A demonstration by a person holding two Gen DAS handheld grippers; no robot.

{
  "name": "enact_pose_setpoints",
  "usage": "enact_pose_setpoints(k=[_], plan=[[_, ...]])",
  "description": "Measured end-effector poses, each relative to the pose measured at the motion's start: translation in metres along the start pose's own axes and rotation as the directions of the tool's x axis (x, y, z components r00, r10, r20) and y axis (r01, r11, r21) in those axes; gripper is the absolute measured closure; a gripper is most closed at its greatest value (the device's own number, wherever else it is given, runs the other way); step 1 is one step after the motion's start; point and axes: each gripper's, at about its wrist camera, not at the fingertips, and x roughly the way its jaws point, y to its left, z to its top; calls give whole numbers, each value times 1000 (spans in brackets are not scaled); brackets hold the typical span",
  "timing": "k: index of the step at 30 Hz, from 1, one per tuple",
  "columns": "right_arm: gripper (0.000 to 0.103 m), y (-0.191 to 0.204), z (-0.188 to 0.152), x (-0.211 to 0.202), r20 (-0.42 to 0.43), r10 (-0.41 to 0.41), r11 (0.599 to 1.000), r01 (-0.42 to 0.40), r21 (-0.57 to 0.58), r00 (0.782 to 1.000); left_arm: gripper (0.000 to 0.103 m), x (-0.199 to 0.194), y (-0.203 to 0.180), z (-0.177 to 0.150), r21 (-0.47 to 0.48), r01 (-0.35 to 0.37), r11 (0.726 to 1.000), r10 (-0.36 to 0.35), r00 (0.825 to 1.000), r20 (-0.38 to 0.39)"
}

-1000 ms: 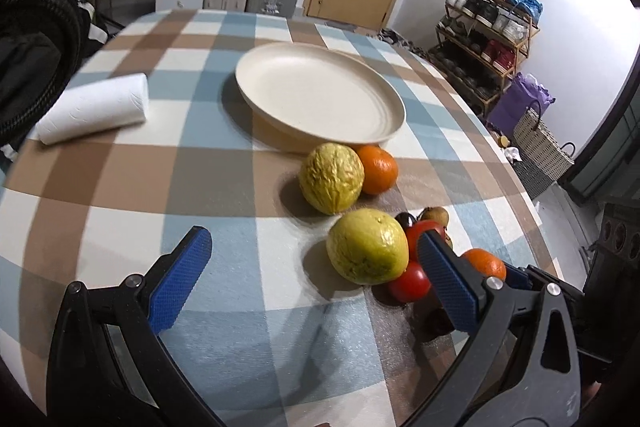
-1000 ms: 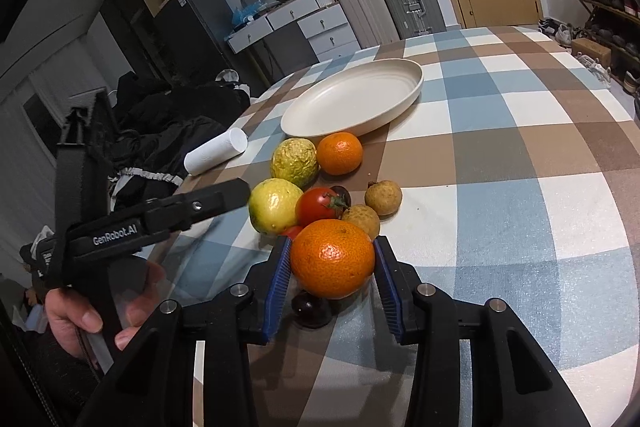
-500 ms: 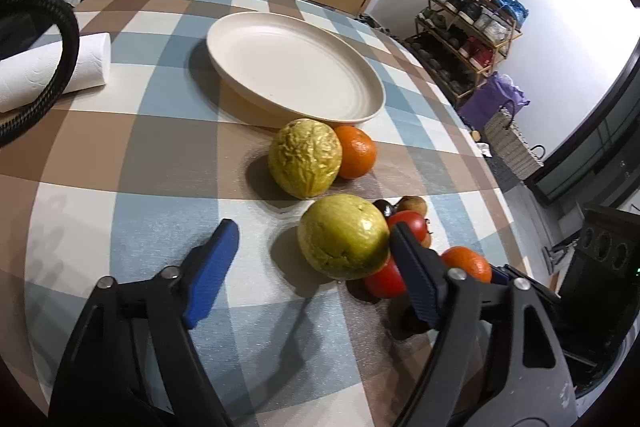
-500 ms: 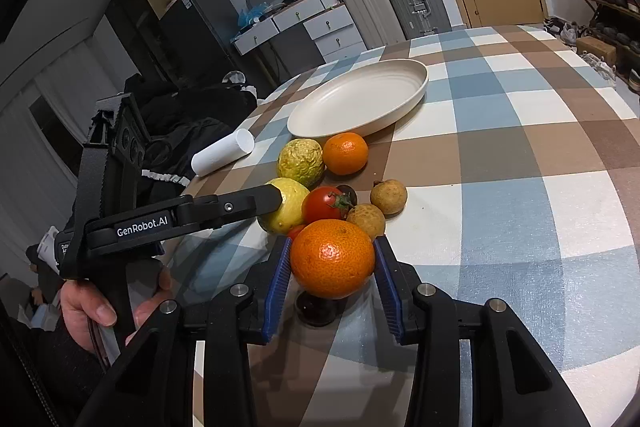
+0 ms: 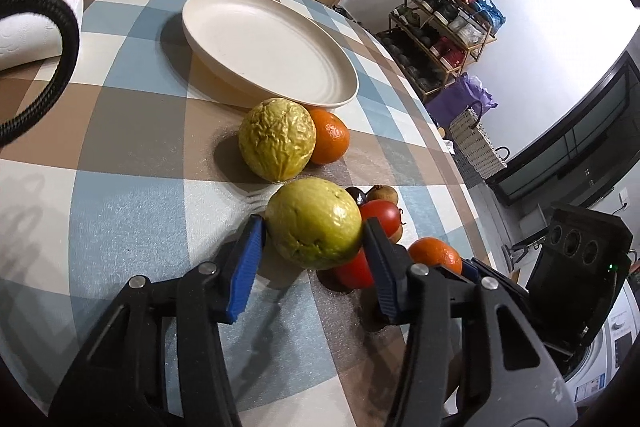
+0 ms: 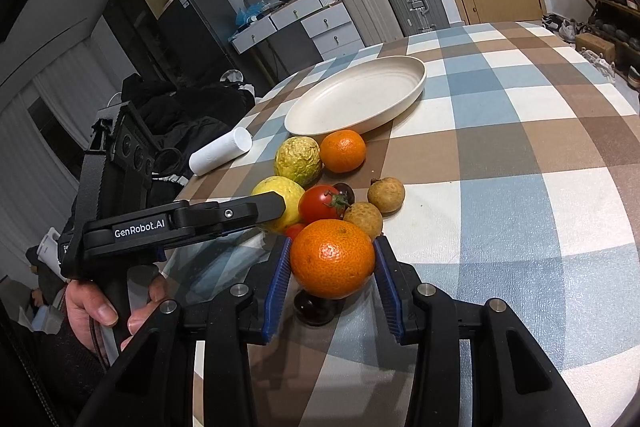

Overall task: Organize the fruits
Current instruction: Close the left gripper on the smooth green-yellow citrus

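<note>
Both grippers are at the fruit pile on the near side of the bench (image 6: 520, 155).

Right gripper (image 6: 331, 261): fingers clamped on an orange (image 6: 333, 258). We judge it's held clear of the cloth, since a dark berry (image 6: 314, 307) shows under it.

Left gripper (image 5: 312, 241): fingers straddle the yellow-green fruit (image 5: 314, 223). The left pad looks just touching its side. The right pad sits at its far flank, wedged against the tomatoes (image 5: 378, 217). We can't tell if it's squeezing yet, so call it closing, not clamped.

Key relation: the plate (image 5: 256, 43) lies straight ahead and far from both sets of fingers, empty. A wrinkled yellow fruit (image 5: 277, 145) and a second orange (image 5: 329, 141) sit between the pile and the plate's near rim.

- From the left gripper, the plate is ahead and slightly left.
- From the right gripper, it is ahead, a little right of centre.
- The left gripper looks a bit nearer the plate.
- The fruits are round, so there's no long axis to worry about.

Our guess is the right one carries first, lifting over the wrinkled fruit and orange. The risk is the left fingers nudging the tomatoes as they close.
</note>
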Motion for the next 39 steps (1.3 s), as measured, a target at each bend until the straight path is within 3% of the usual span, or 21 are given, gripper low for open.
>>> enact_pose_setpoints(k=[8, 15, 20, 22, 26, 29, 31, 33, 36, 39], plan=[[61, 2, 0, -3, 13, -5, 1000, 6, -7, 1000, 56, -18, 1, 1, 6, 20, 1000, -20, 999, 43], [61, 2, 8, -15, 79, -17, 1000, 17, -7, 997, 59, -38, -4, 14, 25, 57, 998, -59, 995, 86], [61, -1, 16, -13, 81, -25, 1000, 25, 1, 996, 61, -35, 0, 19, 26, 59, 998, -61, 995, 76], [61, -3, 15, -12, 77, -23, 1000, 22, 7, 997, 79, -30, 7, 15, 5, 68, 998, -69, 996, 56], [61, -4, 14, -9, 65, -21, 1000, 20, 8, 998, 78, -23, 10, 9, 4, 50, 999, -50, 998, 31], [61, -6, 14, -7, 63, -19, 1000, 18, 12, 998, 71, -17, 9, 8, -3, 47, 999, -47, 999, 21], [61, -5, 14, -7, 62, -16, 1000, 16, 11, 998, 55, -14, 8, 9, -1, 11, 1000, -11, 1000, 21], [61, -6, 14, -7, 61, -12, 1000, 11, 8, 998, 54, -10, 11, 10, -21, 22, 1000, -21, 1000, 12], [61, -6, 13, -7, 60, -6, 1000, 5, 8, 998, 42, -2, 12, 11, -29, 14, 1000, -14, 1000, -10], [61, -6, 12, -7, 62, 0, 1000, 0, 8, 998, 38, 8, 12, 12, -42, 28, 999, -29, 999, -24]])
